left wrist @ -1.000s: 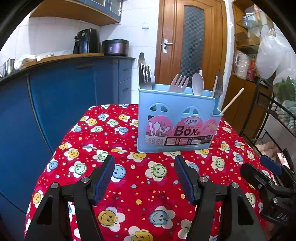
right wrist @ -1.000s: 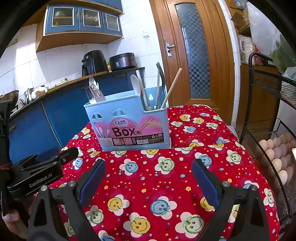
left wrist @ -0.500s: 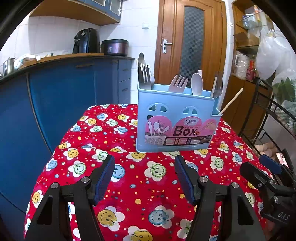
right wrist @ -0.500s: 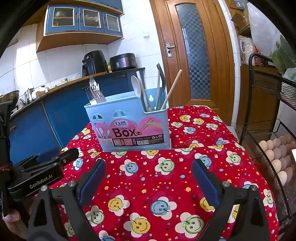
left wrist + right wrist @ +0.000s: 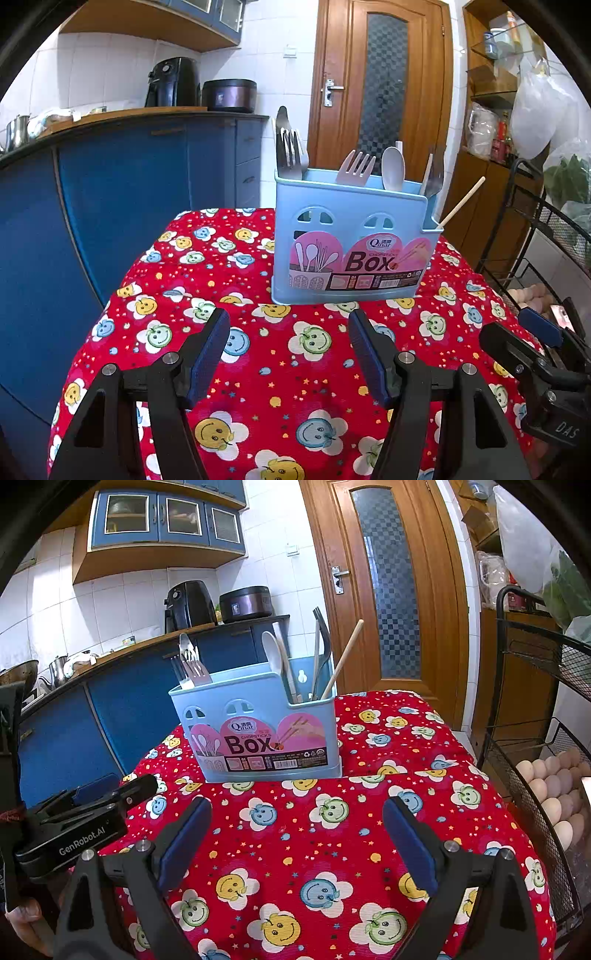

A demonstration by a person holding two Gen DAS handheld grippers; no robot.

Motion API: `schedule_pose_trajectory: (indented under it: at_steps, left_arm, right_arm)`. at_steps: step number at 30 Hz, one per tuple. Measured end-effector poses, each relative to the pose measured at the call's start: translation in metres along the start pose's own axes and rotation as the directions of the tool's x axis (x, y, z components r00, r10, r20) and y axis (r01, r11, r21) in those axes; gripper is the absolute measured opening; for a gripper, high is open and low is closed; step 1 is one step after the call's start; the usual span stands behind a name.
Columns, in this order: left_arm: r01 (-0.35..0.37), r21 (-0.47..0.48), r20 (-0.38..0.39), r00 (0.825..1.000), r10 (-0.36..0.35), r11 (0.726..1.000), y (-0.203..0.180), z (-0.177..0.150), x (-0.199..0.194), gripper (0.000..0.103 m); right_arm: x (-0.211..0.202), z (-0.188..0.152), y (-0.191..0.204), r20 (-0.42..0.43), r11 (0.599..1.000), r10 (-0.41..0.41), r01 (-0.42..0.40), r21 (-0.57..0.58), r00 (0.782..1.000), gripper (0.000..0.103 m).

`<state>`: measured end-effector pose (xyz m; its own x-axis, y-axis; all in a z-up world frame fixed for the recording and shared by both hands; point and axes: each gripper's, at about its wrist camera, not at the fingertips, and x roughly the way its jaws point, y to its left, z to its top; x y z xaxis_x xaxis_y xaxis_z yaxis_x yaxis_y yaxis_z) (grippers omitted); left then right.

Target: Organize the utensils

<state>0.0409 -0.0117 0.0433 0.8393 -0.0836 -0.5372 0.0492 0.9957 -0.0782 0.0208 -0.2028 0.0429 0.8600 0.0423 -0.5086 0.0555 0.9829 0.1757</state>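
A light blue utensil box point(image 5: 351, 236) labelled "Box" stands upright on the red smiley-flower tablecloth point(image 5: 280, 376); it also shows in the right wrist view point(image 5: 258, 731). Metal forks point(image 5: 290, 153), a white fork point(image 5: 356, 168), a white spoon point(image 5: 392, 173) and a wooden chopstick point(image 5: 461, 203) stand in it. My left gripper point(image 5: 288, 347) is open and empty, low over the cloth in front of the box. My right gripper point(image 5: 297, 830) is open and empty, also in front of the box. Each gripper shows at the edge of the other's view.
A blue kitchen counter point(image 5: 110, 177) with an air fryer point(image 5: 171, 83) and a rice cooker point(image 5: 229, 95) runs along the left. A wooden door point(image 5: 380, 92) is behind the table. A black wire rack holding eggs point(image 5: 550, 790) stands right of the table.
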Motion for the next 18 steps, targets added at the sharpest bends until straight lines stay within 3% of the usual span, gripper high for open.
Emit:
schedule_pose_trajectory:
  at_steps: [18]
  left_arm:
    - [0.000, -0.002, -0.001, 1.000, 0.000, 1.000, -0.0001, 0.0000, -0.0003, 0.068]
  right_arm:
    - [0.0000, 0.0001, -0.0006, 0.000, 1.000, 0.000, 0.000, 0.000, 1.000, 0.096]
